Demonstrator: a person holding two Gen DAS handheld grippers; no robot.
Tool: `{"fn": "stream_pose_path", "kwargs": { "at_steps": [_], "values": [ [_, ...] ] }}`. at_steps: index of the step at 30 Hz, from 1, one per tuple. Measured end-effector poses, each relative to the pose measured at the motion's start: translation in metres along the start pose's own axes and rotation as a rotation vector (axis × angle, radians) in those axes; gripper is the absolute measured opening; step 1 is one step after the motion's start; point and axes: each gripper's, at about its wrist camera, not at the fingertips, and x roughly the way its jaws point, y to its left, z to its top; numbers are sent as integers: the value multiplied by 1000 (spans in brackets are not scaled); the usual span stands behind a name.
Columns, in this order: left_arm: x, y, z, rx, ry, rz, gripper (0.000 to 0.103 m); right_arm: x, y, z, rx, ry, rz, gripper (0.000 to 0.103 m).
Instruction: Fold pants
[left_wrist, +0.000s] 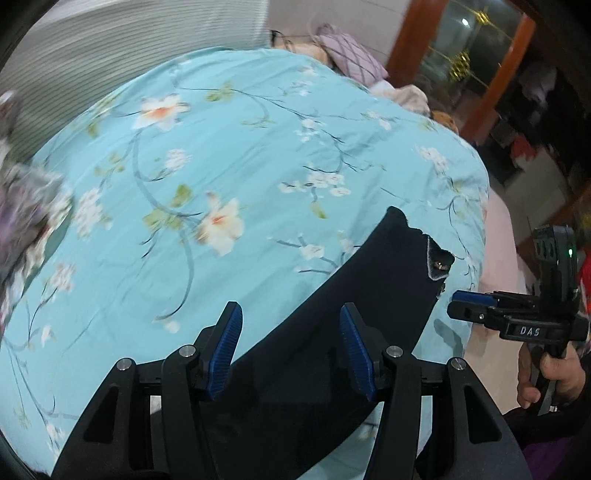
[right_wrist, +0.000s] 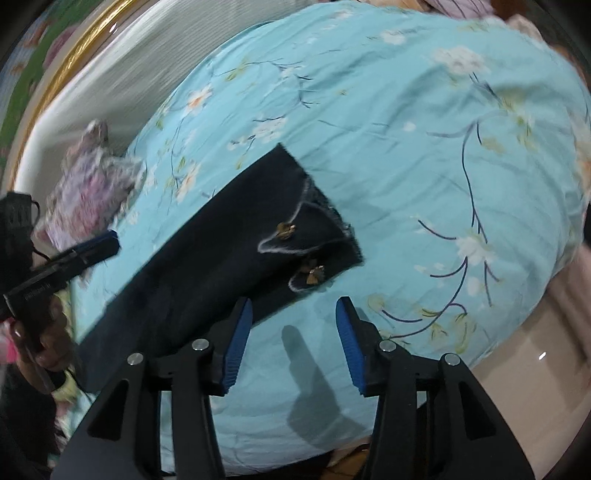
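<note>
Two wrist views over a bed (left_wrist: 258, 129) covered by a light blue sheet printed with white blossoms and dark branches. The pants (left_wrist: 314, 350), dark navy, lie flat on this sheet as a long strip; in the left wrist view they run from below your left gripper (left_wrist: 291, 325) up toward the right, ending in a ragged hem with a small pale-edged trim. In the right wrist view the same pants (right_wrist: 229, 251) stretch diagonally from lower left to centre, their frayed end bearing two pale-outlined patches with small gold ornaments. Your left gripper stands wide open above the cloth, both blue pads clear of it and nothing held between them. Your right gripper (right_wrist: 293, 317) is likewise open and empty, hovering over bare sheet just beside the frayed end of the pants, its shadow falling on the sheet beneath. Each gripper also appears in the other's view: the right gripper (left_wrist: 458, 299) at the right edge, held by your hand (left_wrist: 546, 376), just off the near end of the pants; the left gripper (right_wrist: 107, 242) at the left edge, beside the long side of the pants. A crumpled purple floral cloth (right_wrist: 88, 192) lies near the far side of the bed, well apart from the pants.
</note>
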Motion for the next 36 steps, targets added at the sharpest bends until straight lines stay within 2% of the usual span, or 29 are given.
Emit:
{"fn": "stream_pose_path", "kwargs": {
  "at_steps": [4,6,17,19,20,21,23,29,31,32,33,35,36],
  "values": [
    [17,-12,14,39,37,-24,56,5,-13,4,112,3,69,51],
    [27,-17,20,52,54,-35,56,10,-17,7,153,11,91,63],
    [61,-42,46,137,137,-83,57,22,-34,21,325,-42,178,63],
    [67,-49,50,161,153,-88,57,23,-34,21,304,-42,177,41],
    [71,-53,52,173,162,-90,57,25,-36,20,297,-29,166,21],
    [76,-57,53,186,175,-91,57,25,-40,19,300,-20,168,17],
    [85,-62,56,205,198,-96,57,24,-51,15,311,-13,204,15],
    [115,-76,66,247,273,-129,56,17,-53,8,244,-17,223,14],
    [124,-81,69,253,293,-174,52,18,-56,7,244,-18,239,14],
    [130,-85,69,255,307,-200,50,18,-56,6,241,-19,239,14],
    [134,-89,70,255,316,-210,40,18,-54,6,233,-24,240,14],
    [139,-94,71,262,318,-219,33,17,-52,5,210,-30,236,14],
    [140,-95,71,265,311,-232,21,16,-52,5,198,-31,233,14]
  ]
}}
